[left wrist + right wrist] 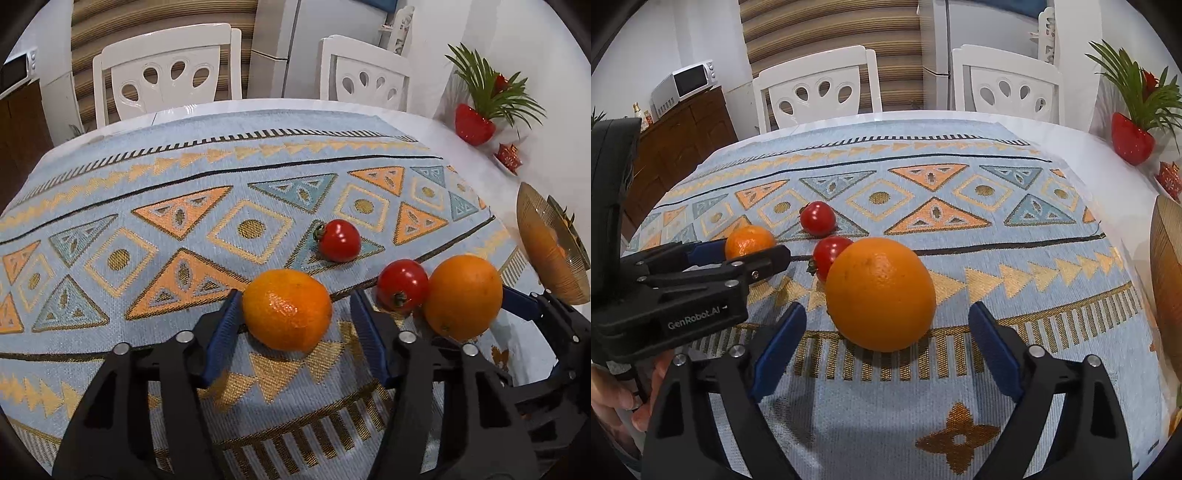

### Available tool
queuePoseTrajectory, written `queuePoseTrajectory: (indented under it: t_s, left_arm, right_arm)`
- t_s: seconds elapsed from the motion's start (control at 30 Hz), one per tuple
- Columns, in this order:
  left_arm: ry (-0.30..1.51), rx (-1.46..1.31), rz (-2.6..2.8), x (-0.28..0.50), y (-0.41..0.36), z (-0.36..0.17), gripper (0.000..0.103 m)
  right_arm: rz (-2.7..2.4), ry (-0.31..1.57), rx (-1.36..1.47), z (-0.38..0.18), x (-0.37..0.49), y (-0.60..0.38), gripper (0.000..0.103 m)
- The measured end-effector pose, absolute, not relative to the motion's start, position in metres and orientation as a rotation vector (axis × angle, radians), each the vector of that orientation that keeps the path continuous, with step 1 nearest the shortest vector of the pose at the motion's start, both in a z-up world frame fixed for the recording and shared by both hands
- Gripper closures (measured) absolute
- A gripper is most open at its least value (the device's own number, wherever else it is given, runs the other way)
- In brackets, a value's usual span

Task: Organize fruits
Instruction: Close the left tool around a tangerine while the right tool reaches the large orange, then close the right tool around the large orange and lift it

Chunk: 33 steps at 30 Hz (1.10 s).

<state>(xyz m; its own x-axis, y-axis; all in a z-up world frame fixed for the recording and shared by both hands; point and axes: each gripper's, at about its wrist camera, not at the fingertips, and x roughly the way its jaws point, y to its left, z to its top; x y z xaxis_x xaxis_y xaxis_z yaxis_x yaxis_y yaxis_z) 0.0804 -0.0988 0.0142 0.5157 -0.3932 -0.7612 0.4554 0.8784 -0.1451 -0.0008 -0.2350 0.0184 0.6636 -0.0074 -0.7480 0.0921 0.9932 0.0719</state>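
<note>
In the left wrist view a small orange (288,310) lies on the patterned cloth (147,206) between the blue pads of my left gripper (295,299). That gripper is open, its left pad at the fruit's side and the right pad a little off it. A large orange (881,293) rests just ahead of my right gripper (888,325), whose jaws stand wide open on either side of it. One tomato (831,254) touches the large orange from behind. A second tomato (817,218) lies farther back. The small orange (750,240) shows behind my left gripper (746,253).
A golden ribbed bowl (546,243) stands at the table's right edge, with orange fruit showing inside. A red vase with a green plant (474,123) is at the far right corner. Two white chairs (166,85) stand behind the table. A person's hand (613,398) holds the left gripper.
</note>
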Motion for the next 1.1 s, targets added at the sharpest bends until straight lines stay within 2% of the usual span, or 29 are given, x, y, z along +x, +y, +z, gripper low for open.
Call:
queuePoseTrajectory:
  t_s: [0.13, 0.3, 0.4, 1.1]
  left_arm:
    - [0.888, 0.073, -0.492, 0.081, -0.096, 0.014, 0.058]
    - [0.893, 0.05, -0.496, 0.083, -0.094, 0.013, 0.058]
    - [0.888, 0.063, -0.492, 0.082, -0.094, 0.013, 0.058]
    - [0.847, 0.006, -0.449, 0.082, -0.084, 0.02, 0.059]
  right_arm:
    - [-0.047, 0.851, 0.111, 0.017, 0.0, -0.236, 0.027]
    - [-0.043, 0.852, 0.108, 0.016, 0.001, -0.235, 0.035]
    - [-0.031, 0.854, 0.111, 0.015, 0.002, -0.235, 0.047]
    - [-0.024, 0.795, 0.163, 0.024, -0.005, -0.244, 0.048]
